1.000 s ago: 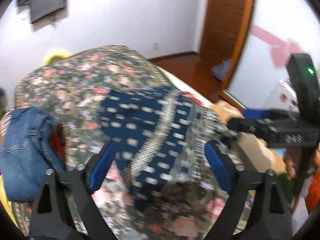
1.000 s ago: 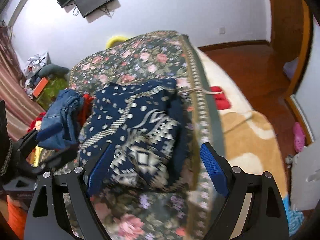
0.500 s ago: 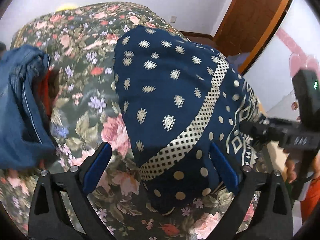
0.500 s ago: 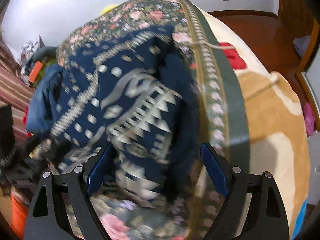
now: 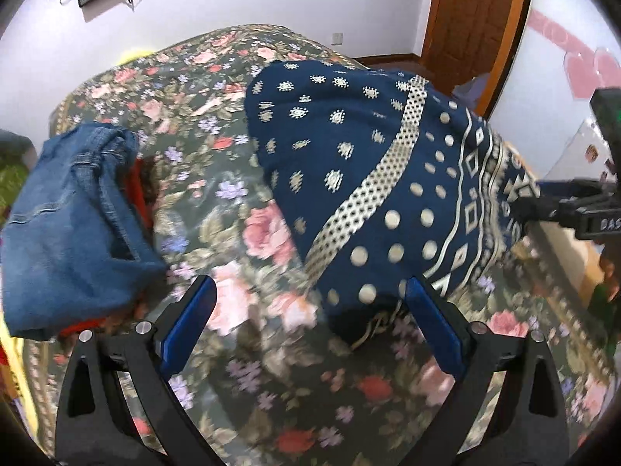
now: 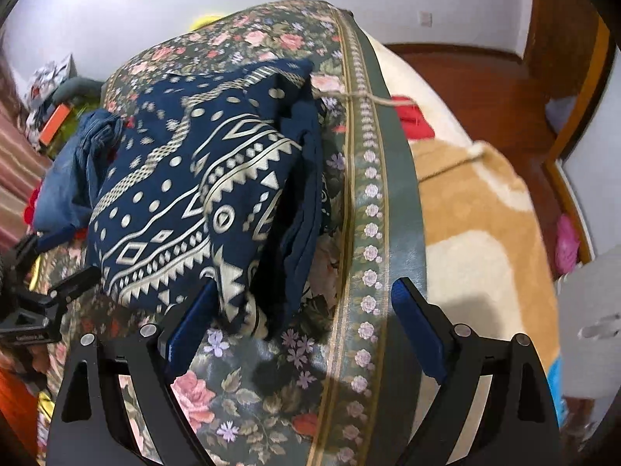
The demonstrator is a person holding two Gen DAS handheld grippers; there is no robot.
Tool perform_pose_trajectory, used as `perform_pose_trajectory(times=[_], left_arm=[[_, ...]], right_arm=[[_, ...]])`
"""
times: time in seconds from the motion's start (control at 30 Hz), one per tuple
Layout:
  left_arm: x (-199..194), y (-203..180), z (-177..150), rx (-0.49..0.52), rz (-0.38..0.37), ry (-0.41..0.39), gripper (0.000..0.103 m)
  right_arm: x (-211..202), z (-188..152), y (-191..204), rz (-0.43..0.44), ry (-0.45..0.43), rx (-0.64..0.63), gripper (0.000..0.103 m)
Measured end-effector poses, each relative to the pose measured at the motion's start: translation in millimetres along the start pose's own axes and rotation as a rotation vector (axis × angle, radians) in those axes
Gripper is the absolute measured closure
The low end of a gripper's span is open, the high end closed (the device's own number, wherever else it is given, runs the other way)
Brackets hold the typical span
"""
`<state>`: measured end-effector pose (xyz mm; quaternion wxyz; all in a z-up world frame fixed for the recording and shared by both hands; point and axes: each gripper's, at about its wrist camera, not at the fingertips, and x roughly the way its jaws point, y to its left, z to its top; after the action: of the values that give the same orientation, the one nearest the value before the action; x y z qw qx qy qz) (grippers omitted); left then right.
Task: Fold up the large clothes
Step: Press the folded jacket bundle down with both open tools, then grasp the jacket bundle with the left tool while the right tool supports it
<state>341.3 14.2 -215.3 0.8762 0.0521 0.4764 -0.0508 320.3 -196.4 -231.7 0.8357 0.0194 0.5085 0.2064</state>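
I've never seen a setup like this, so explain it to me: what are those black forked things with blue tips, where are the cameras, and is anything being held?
These are hand-held tongs, one in each of a person's hands, with a camera on each looking along its fingers. One picture looks past the left tongs, the other past the right tongs. Both stand open and hold nothing. Below them is a bed with a floral bedspread. On it lie a folded navy patterned garment and, beside it, folded blue jeans. The right tongs also show at the edge of the left view.

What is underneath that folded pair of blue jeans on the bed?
A red item pokes out under the blue jeans, all lying on the floral bedspread. The denim covers most of it, so I cannot tell what it is.
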Motion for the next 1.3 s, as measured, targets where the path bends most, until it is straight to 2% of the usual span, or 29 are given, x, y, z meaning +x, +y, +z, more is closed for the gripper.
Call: perform_pose_trajectory(times=[0.17,0.37,0.47,0.57,0.67,0.77,0.8,0.9,0.97,1.1,1.2,1.27,1.3], left_arm=[[-18,10,-1,-0.016,0.06,-0.039,0.004],[-36,25,24,-0.089,0.037,-0.118,0.004],[-29,30,38,-0.133,-0.015,-0.11,0.004],[-8,36,51,-0.196,-0.124,-0.062,0.004],[25,43,59,-0.281,-0.244,0.028,0.004],[53,48,62,-0.349,-0.324,0.094,0.004],[65,51,62,-0.381,-0.371,0.117,0.004],[86,55,60,-0.47,-0.478,0.15,0.004],[98,58,60,-0.509,-0.524,0.166,0.004],[115,57,58,-0.556,-0.585,0.189,0.004],[118,55,60,-0.56,-0.595,0.192,0.004],[119,54,62,-0.563,-0.594,0.195,0.004],[117,52,59,-0.563,-0.593,0.194,0.004]], right_arm=[[-18,3,12,0.019,-0.063,-0.037,0.014],[-25,21,22,0.047,-0.143,-0.051,0.014],[-13,33,15,0.086,-0.133,-0.009,0.014],[12,44,0,0.161,-0.061,0.072,0.014],[38,51,-15,0.212,0.011,0.151,0.014],[60,54,-25,0.26,0.072,0.183,0.014],[67,55,-27,0.287,0.091,0.192,0.014],[83,56,-32,0.365,0.129,0.225,0.012],[94,55,-37,0.408,0.152,0.264,0.008],[100,56,-34,0.458,0.151,0.287,0.006],[102,57,-29,0.484,0.171,0.291,0.008],[102,57,-29,0.508,0.189,0.311,0.014],[102,57,-28,0.528,0.195,0.321,0.022]])
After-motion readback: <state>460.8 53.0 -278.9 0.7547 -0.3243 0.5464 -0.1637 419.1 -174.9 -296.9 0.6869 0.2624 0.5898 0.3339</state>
